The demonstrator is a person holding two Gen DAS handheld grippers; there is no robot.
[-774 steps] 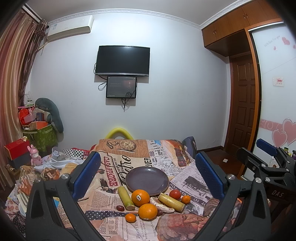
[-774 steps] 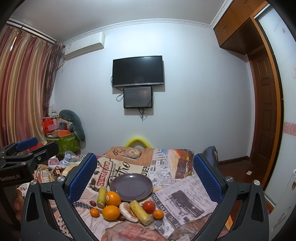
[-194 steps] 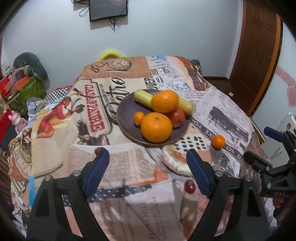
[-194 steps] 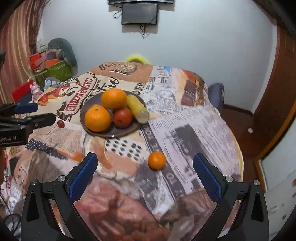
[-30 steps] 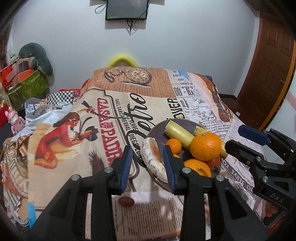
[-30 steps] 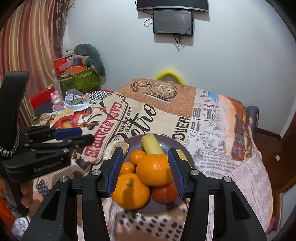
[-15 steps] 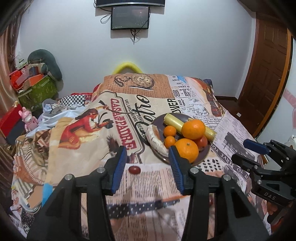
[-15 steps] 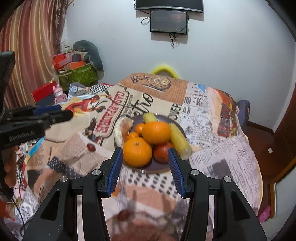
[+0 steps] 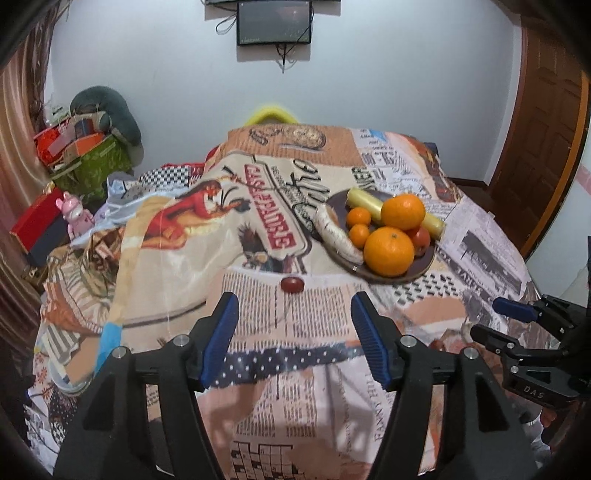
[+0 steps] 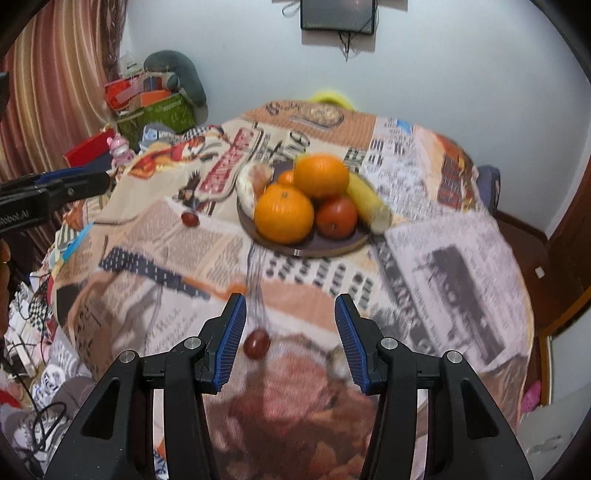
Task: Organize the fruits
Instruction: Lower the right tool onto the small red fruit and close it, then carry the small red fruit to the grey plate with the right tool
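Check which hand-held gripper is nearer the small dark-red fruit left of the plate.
Left. The left hand-held gripper, jaws opening and empty, sits just short of the fruit; the right hand-held gripper is well back, beside a second fruit.

My right wrist view is motion-blurred: the tablecloth [image 10: 436, 258] print is unreadable there, and a pale patch just inside my right hand-held gripper [image 10: 290, 338] cannot be identified. On the plate [image 9: 424, 264], the tomato [image 9: 421, 238] sits mostly hidden behind the front orange [image 9: 388, 251]. The wall screen [image 9: 275, 22] is cut off at the top edge.
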